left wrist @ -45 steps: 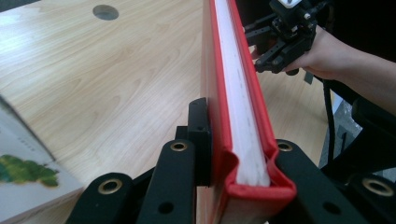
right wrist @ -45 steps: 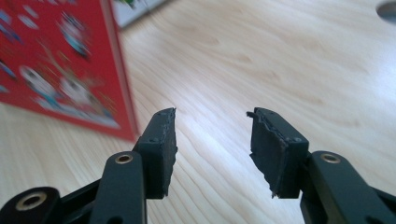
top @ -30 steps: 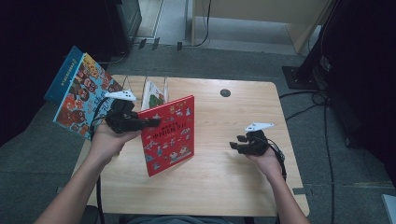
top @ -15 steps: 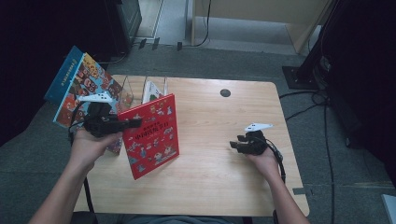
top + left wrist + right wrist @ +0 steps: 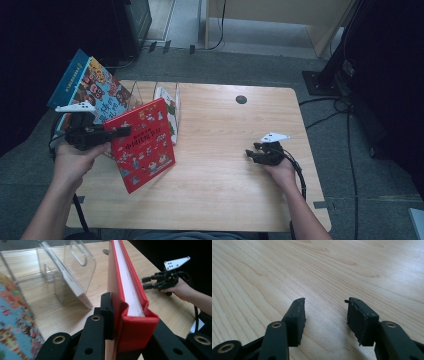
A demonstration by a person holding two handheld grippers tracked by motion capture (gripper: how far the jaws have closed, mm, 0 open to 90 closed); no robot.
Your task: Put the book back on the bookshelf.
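Note:
A red picture book [image 5: 145, 146] hangs tilted over the left part of the wooden table [image 5: 235, 190]. My left gripper [image 5: 114, 133] is shut on its left edge. In the left gripper view both jaws clamp the red cover [image 5: 130, 325], and the white page block points away from the camera. Just behind the book stands a clear acrylic book rack [image 5: 145, 92] [image 5: 82, 262] with a thin book [image 5: 169, 106] [image 5: 72, 282] leaning inside it. My right gripper [image 5: 252, 155] [image 5: 324, 312] [image 5: 146, 282] rests low over the table's right side, open, with bare wood between its jaws.
A large colourful book with a blue spine [image 5: 87, 85] [image 5: 11, 325] leans at the rack's left, beyond the table edge. A round cable hole [image 5: 241, 99] sits near the back of the table. Cables [image 5: 345, 130] run over the floor on the right.
My left gripper has carried the red book leftward, from the table's middle to in front of the rack. The right gripper has hardly moved.

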